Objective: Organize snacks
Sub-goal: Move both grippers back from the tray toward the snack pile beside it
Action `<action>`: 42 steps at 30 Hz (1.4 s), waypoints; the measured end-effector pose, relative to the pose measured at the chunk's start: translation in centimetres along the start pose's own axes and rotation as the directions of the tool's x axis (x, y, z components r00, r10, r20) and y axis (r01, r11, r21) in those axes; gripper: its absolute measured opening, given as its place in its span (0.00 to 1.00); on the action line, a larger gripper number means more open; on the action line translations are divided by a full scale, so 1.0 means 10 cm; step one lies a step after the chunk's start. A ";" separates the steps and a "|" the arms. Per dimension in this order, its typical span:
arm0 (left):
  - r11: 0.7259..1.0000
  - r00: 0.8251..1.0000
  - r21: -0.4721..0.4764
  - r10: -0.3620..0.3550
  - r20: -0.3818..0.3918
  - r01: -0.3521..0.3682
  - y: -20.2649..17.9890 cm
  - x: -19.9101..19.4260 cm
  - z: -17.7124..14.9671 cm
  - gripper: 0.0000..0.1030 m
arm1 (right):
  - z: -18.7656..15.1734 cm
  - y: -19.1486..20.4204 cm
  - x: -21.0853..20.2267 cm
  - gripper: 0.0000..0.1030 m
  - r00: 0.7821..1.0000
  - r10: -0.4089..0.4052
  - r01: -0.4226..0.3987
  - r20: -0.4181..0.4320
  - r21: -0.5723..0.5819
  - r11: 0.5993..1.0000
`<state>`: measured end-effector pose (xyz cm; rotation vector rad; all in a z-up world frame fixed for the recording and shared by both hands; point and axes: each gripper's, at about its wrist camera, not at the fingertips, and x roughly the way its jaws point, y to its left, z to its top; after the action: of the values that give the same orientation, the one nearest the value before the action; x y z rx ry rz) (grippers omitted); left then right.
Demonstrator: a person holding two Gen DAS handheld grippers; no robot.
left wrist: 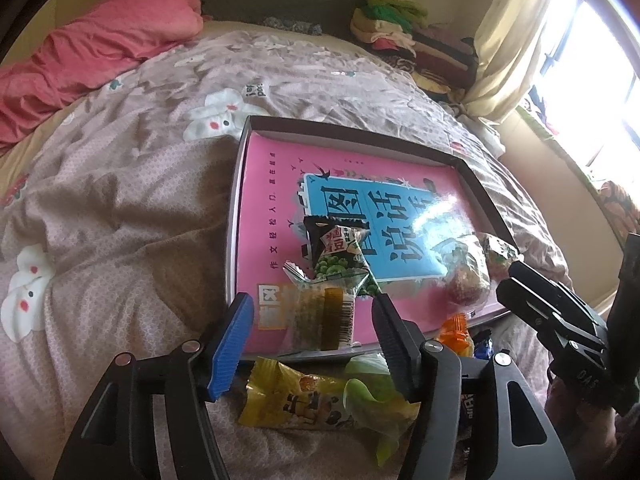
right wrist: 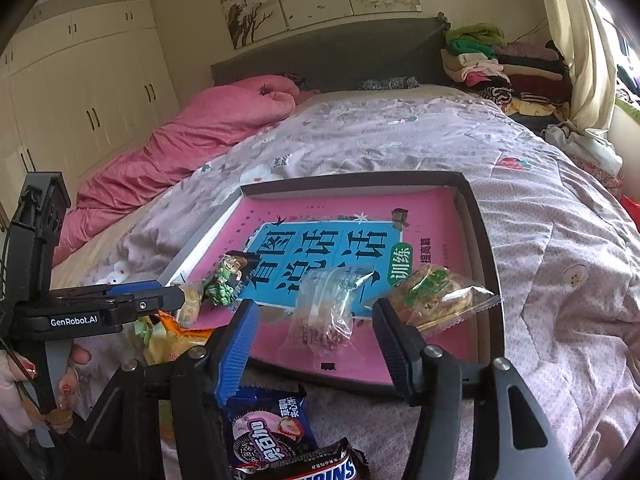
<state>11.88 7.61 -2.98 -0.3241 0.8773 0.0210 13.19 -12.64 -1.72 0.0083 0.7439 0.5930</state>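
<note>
Bedspread point(left wrist: 120, 208) hides little; Snickers bar point(right wrist: 320, 468) is cut off below.

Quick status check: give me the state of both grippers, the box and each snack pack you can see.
left gripper: open, empty
right gripper: open, empty
box: lidless, pink book inside
green pea pack: in box
clear pack: in box
yellow pack: on bed, outside box
Snickers bar: outside box

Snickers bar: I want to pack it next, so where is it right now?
In the right wrist view the Snickers bar lies on the bedspread at the bottom edge, just under the strawberry Oreo pack, outside the tray.
</note>
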 end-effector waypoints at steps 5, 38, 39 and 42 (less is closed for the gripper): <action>1.000 1.000 0.001 0.004 0.022 -0.004 0.01 -0.08 0.03 0.63 | 0.01 -0.02 -0.03 0.61 1.000 0.001 -0.001 0.013 0.011 1.000; 0.999 0.998 0.031 -0.025 0.058 0.023 0.04 -0.44 -0.01 0.74 | 0.04 -0.14 -0.28 0.74 0.997 0.014 -0.020 0.072 0.072 0.997; 0.999 0.998 0.034 -0.028 0.055 0.026 0.03 -0.45 -0.02 0.74 | 0.04 -0.14 -0.29 0.74 0.997 0.016 -0.021 0.072 0.071 0.997; 0.998 0.998 0.040 -0.040 0.051 0.038 0.01 -0.47 -0.04 0.74 | 0.03 -0.12 -0.32 0.75 0.997 0.017 -0.022 0.075 0.066 0.998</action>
<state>8.55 8.14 0.36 -0.3029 0.8185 -0.0237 12.17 -15.17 0.28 0.0993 0.6916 0.5833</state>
